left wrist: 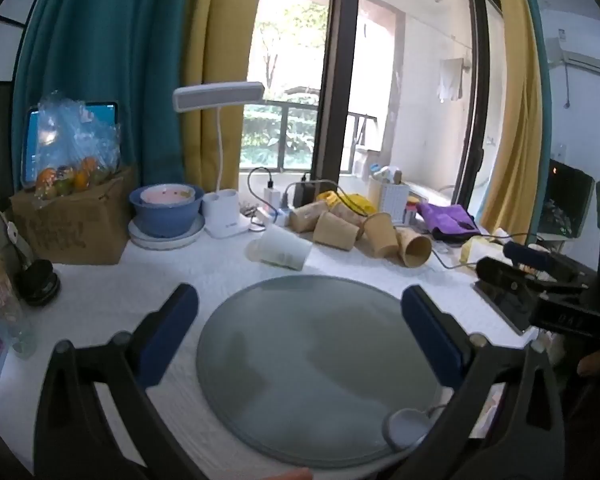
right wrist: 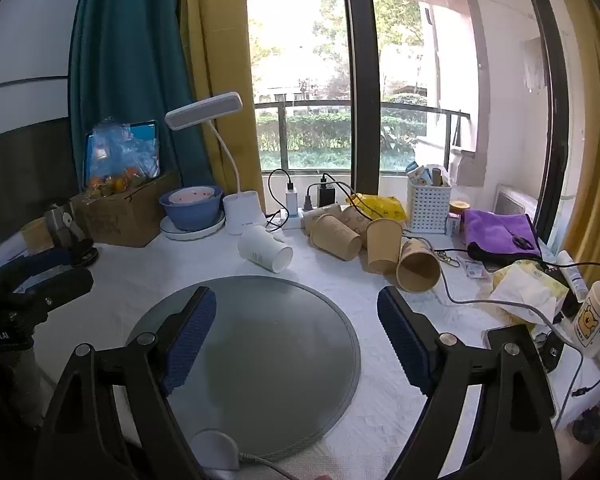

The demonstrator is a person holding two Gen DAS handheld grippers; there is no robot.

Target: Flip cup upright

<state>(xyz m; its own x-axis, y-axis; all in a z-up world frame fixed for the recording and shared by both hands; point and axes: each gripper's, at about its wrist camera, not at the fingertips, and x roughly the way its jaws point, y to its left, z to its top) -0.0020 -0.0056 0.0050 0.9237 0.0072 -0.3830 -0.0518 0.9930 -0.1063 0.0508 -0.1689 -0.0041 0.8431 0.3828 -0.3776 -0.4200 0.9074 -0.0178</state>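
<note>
A white paper cup point(left wrist: 282, 249) lies on its side on the white tablecloth just beyond a round grey glass mat point(left wrist: 320, 364); it also shows in the right wrist view point(right wrist: 265, 249), its mouth facing front right. My left gripper point(left wrist: 300, 312) is open and empty, hovering over the mat, well short of the cup. My right gripper point(right wrist: 296, 320) is open and empty over the same mat point(right wrist: 252, 352). The right gripper also appears at the right edge of the left wrist view point(left wrist: 532, 268).
Several brown paper cups point(right wrist: 380, 240) lie tumbled behind the mat. A desk lamp point(right wrist: 242, 212), blue bowl point(right wrist: 192, 210), cardboard box point(right wrist: 120, 216), white basket point(right wrist: 428, 204), purple cloth point(right wrist: 498, 232), cables and a cartoon mug point(right wrist: 596, 316) crowd the table's back and right.
</note>
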